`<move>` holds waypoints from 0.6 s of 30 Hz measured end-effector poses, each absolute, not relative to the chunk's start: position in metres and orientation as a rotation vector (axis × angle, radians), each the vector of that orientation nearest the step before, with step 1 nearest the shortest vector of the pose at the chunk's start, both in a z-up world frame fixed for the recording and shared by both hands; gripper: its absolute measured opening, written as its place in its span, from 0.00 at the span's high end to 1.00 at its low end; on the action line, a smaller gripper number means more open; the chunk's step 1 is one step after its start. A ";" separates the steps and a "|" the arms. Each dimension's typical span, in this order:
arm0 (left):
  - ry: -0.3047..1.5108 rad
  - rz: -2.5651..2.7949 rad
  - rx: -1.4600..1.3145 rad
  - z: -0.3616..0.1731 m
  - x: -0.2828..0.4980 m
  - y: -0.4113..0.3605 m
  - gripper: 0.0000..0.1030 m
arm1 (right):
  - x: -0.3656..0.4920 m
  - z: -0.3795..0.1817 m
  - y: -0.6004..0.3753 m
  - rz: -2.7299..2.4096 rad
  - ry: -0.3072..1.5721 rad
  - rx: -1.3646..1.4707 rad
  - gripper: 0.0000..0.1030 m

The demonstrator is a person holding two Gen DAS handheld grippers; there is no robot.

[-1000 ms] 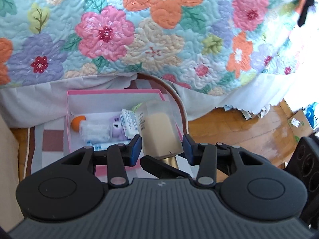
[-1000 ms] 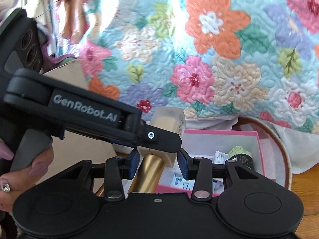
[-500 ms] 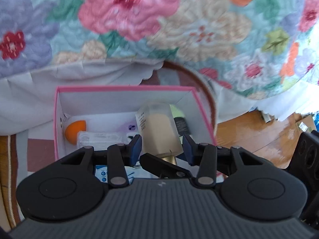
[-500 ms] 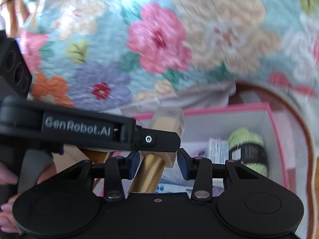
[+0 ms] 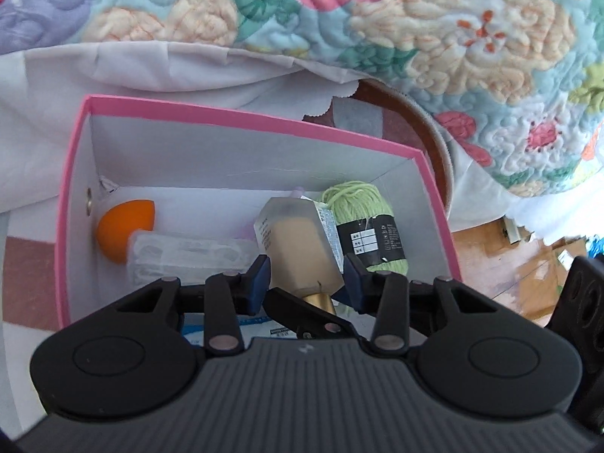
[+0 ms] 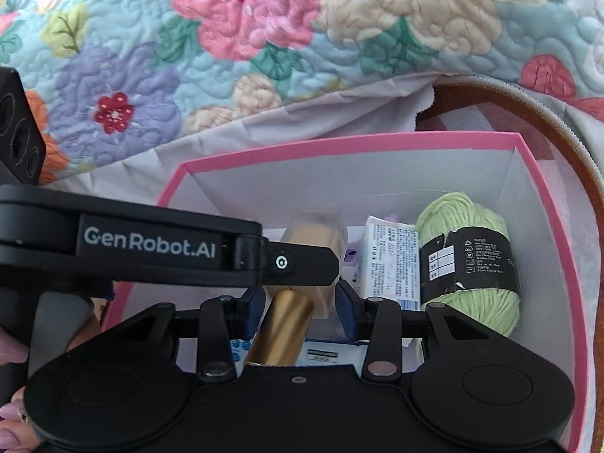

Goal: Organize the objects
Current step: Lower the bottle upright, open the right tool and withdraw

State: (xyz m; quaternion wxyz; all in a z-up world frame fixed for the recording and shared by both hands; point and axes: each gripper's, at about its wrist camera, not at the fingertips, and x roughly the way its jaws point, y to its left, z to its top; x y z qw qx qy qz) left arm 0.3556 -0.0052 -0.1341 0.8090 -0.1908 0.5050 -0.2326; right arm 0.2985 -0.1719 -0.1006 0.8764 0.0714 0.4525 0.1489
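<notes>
A frosted bottle of beige liquid (image 5: 298, 249) with a gold cap (image 6: 281, 334) is held between both grippers over the open pink box (image 5: 75, 173). My left gripper (image 5: 305, 281) is shut on the bottle's body. My right gripper (image 6: 298, 302) is shut on the gold cap end, with the left gripper's finger (image 6: 298, 262) crossing in front. Inside the box lie a green yarn ball (image 5: 364, 222), an orange sponge (image 5: 120, 228), a clear plastic pack (image 5: 188, 255) and a white printed packet (image 6: 390, 260).
The box (image 6: 543, 188) stands on a round brown-rimmed mat (image 6: 528, 113) against a floral quilt (image 5: 453, 37) with a white bed skirt. Wooden floor (image 5: 502, 249) shows to the right. A hand (image 6: 11, 355) holds the left gripper's handle.
Both grippers have moved forward and down with the bottle, from in front of the box to over its inside. The box and its contents now look much larger.
</notes>
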 end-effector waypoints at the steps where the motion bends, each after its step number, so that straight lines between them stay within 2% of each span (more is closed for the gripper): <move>1: 1.085 -0.493 -0.401 -0.137 0.358 -0.008 0.61 | 0.301 -0.102 -0.170 0.305 0.949 0.121 0.56; 4: 1.089 -0.479 -0.389 -0.143 0.362 -0.013 0.62 | 0.305 -0.107 -0.165 0.293 0.953 0.065 0.56; 7: 1.078 -0.463 -0.378 -0.148 0.365 -0.015 0.71 | 0.310 -0.108 -0.163 0.271 0.952 0.030 0.57; 18: 1.003 -0.409 -0.313 -0.108 0.334 -0.008 0.71 | 0.273 -0.078 -0.202 0.306 0.909 0.112 0.54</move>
